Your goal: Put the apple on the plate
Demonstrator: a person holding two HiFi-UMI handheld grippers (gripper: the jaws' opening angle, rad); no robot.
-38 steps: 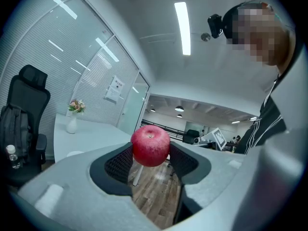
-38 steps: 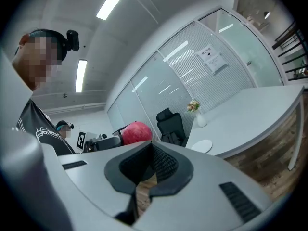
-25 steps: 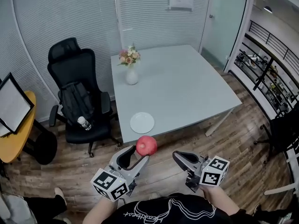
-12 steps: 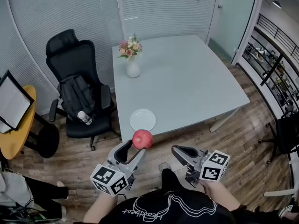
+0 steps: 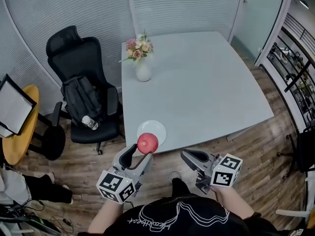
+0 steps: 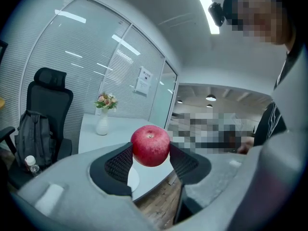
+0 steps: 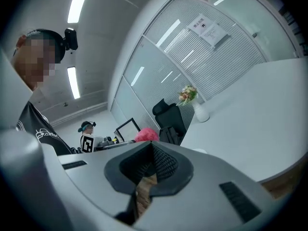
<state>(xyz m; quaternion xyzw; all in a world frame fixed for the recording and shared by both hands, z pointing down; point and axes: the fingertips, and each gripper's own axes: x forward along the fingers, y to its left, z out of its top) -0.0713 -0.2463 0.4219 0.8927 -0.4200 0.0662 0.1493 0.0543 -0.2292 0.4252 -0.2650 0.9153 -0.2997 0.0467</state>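
Gripping the apple (image 5: 147, 143) at its two sides, the left gripper (image 5: 142, 152) holds it in the air between ribbed black pads (image 6: 118, 162), stem dimple up. From the head view the fruit overlaps the near rim of the plate (image 5: 156, 127), and in the left gripper view the plate shows lower down, between the jaws and apart from the apple. The right gripper (image 5: 189, 156) hangs just beside it over the wooden plank floor (image 5: 266, 151), its jaws together with nothing in them. The apple is round, red and glossy. The plate is a plain white disc near the edge of the smooth, pale grey table (image 5: 206, 82), and the grippers are matte grey. A second ago the apple hung over the floor, short of the table edge. Both grippers have since moved closer to the table, and the left grip looks unchanged.
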